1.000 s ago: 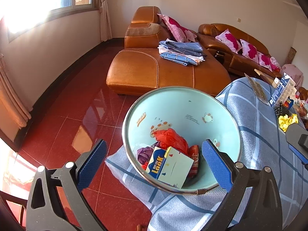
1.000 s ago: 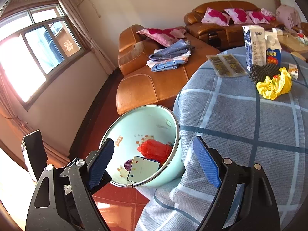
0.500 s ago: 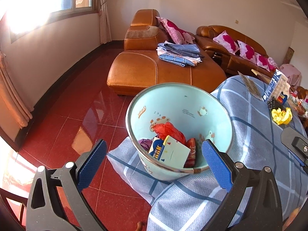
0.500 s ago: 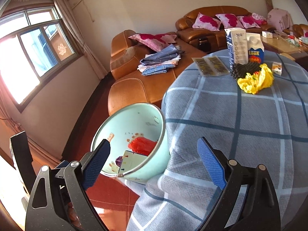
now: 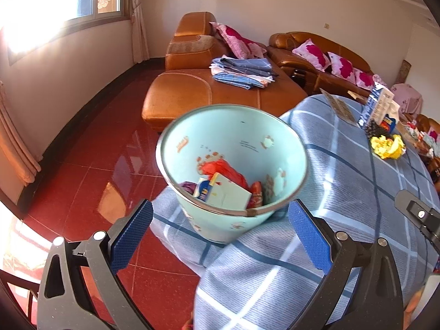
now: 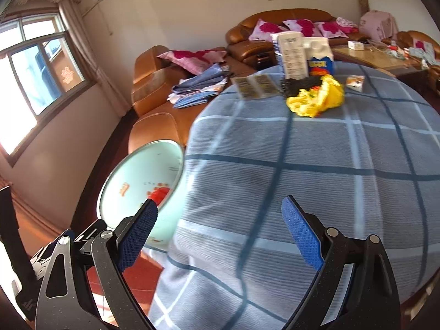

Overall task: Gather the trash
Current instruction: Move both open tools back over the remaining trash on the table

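Landmark = the pale-green bin [image 5: 233, 148], standing on the red floor [image 5: 90, 170] right against the edge of the tabletop [image 6: 316, 151], which has a blue-grey checked cloth draped over it.

Left tongs [image 5: 220, 236]: blue pads wide apart, nothing between them, hovering just short of the bin's near rim, above the hanging cloth. Inside the bin: a red plastic bag [image 5: 225, 169], a white carton w/ blue-yellow print [image 5: 222, 192] lying on top, something purple at the bottom, partly hidden.

Right tongs [image 6: 220, 231]: also spread wide, empty, over the cloth to the tabletop side of the bin; only part of the bin shows past the cloth edge in the right wrist view, w/ the red bag peeking behind the left pad.

Trash on the tabletop, well away from the bin on the far side: a crumpled yellow wrapper [image 6: 316, 99], touching a black mesh-like piece [image 6: 299, 85] just behind it. Behind those, two upright cartons [image 6: 294, 55] side by side, a flat clear packet [image 6: 255, 86] nearer the bin side, a small box [image 6: 354, 82] on the side away from the bin.

Beyond the bin: an orange leather sofa [image 5: 209, 93] w/ folded blue cloths [image 5: 242, 71] and pink-red cushions. Window on the wall past the bin, strong glare. Right wrist view a bit blurred.
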Motion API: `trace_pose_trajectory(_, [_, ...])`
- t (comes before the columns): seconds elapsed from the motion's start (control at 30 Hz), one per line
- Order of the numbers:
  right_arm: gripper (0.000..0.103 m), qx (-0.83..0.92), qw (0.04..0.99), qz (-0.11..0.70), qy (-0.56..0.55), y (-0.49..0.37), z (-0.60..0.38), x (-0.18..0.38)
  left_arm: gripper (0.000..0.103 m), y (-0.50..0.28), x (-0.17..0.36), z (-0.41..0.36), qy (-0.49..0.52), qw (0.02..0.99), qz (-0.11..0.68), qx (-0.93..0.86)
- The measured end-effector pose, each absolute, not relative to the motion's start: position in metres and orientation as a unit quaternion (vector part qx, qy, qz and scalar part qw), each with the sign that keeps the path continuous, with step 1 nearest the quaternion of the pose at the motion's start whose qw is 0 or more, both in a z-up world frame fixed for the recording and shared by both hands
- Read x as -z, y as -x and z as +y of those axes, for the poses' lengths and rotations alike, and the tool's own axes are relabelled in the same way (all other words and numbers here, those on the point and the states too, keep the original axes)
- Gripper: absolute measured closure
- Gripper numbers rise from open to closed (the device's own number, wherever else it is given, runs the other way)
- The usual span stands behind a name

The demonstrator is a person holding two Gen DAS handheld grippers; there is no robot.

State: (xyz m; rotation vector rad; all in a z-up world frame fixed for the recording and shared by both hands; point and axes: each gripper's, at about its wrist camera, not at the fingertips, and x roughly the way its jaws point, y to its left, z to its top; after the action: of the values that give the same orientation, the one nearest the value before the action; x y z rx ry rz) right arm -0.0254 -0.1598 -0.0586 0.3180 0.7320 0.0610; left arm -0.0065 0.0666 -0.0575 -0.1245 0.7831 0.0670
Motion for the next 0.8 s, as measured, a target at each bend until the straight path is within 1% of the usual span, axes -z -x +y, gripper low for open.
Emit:
trace_pose_trajectory(0.23, [0.013, 0.009, 0.921, 0.351, -0.169, 0.031, -0.199, 0.065, 0.006, 0.007, 0.067, 0.032, 0.032, 0.922, 0.385, -0.003])
trace_pose_trajectory(0.43, [0.013, 0.049, 0.922, 0.347, -0.168, 0.029, -0.236, 0.069, 0.006, -0.009, 0.073, 0.005, 0.014, 0.92, 0.392, 0.021])
trace_pose_trajectory(0.73, [0.014, 0.089, 0.911, 0.358, -0.186, -0.001, -0.296, 0.075, 0.006, -0.044, 0.069, -0.035, -0.007, 0.917, 0.395, 0.049])
trace_pose_trajectory(0.77, [0.015, 0.09, 0.911, 0.358, -0.185, -0.008, -0.303, 0.074, 0.006, -0.049, 0.067, -0.04, -0.011, 0.918, 0.393, 0.051])
trace_pose_trajectory(0.8, [0.019, 0.089, 0.91, 0.359, -0.185, -0.014, -0.306, 0.072, 0.006, -0.055, 0.064, -0.044, -0.014, 0.919, 0.391, 0.054])
